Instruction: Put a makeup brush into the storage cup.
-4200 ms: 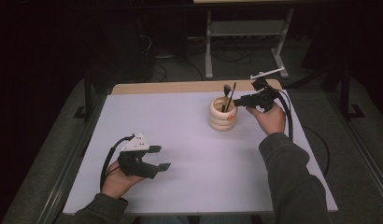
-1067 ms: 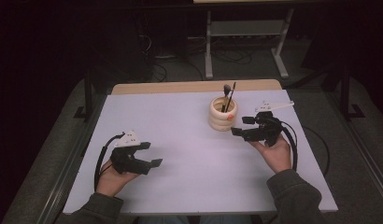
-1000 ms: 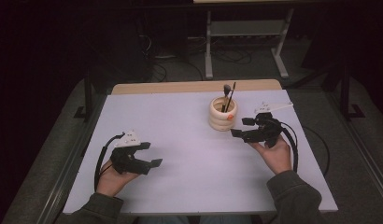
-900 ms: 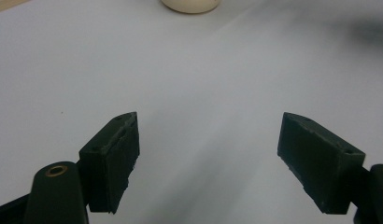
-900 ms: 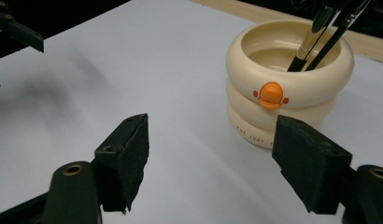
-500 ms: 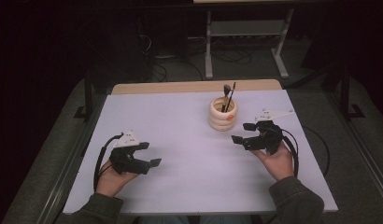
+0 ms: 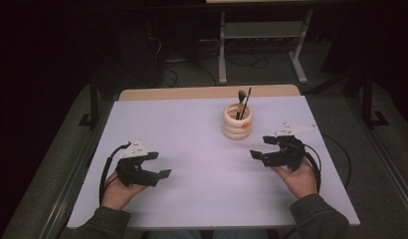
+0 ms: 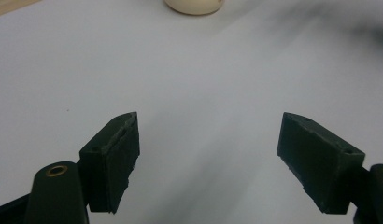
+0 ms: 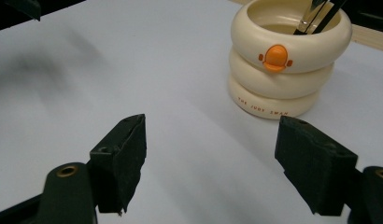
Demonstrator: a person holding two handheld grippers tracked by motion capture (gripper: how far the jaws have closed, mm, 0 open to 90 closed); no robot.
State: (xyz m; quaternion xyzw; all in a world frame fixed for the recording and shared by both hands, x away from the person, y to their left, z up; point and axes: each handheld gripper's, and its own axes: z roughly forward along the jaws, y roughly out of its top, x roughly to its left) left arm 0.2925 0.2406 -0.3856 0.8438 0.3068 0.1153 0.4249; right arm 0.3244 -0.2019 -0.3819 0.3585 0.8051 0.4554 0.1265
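Now that your right gripper (image 7: 261,152) has drawn back from the cream ringed ceramic brush pot (image 7: 237,122) toward you, fingers released and empty, the dark-handled brushes (image 7: 243,102) stand delivered inside it. That pot sits at one o'clock on the white worktop (image 7: 192,139). Your left gripper (image 7: 158,164), also released, hasn't moved. Below an orange duck emblem (image 9: 275,58), orange lettering (image 9: 263,108) seems to read "THE JUDY SWAN".

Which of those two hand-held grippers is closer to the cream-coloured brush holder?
The right hand-held gripper. It sits just beside the cream brush holder, slightly toward the person, jaws open and empty. The left hand-held gripper rests far across the white table, also open.
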